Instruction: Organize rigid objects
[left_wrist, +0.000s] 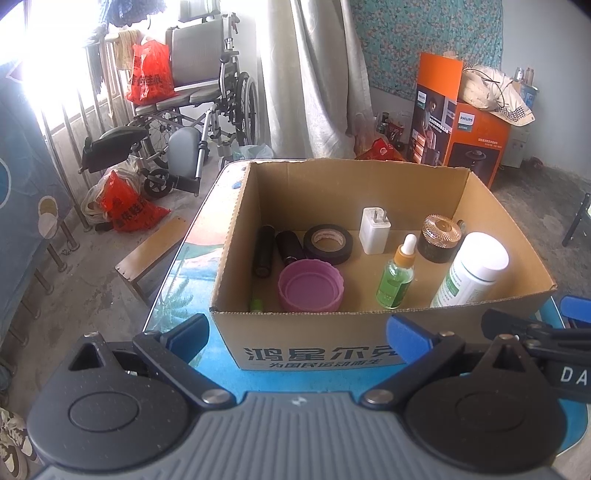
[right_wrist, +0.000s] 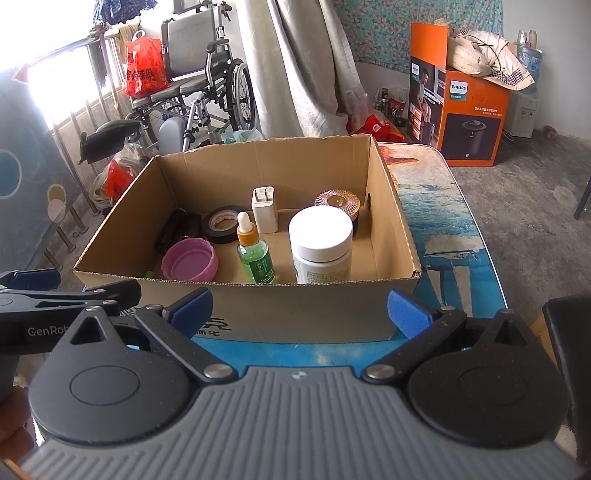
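Inside the cardboard box (left_wrist: 369, 328), from its left wall rightward: two black cylinders (left_wrist: 264, 256), a pink lid (left_wrist: 310, 284) with black tape roll (left_wrist: 328, 243) behind, white charger (left_wrist: 373, 230), green dropper bottle (left_wrist: 397, 275), gold-lidded jar (left_wrist: 441, 238), white-capped bottle (left_wrist: 471, 271). Before the box's near wall, left gripper (left_wrist: 297, 338) released and empty; right gripper (right_wrist: 299, 314) likewise spread, grasping nothing.
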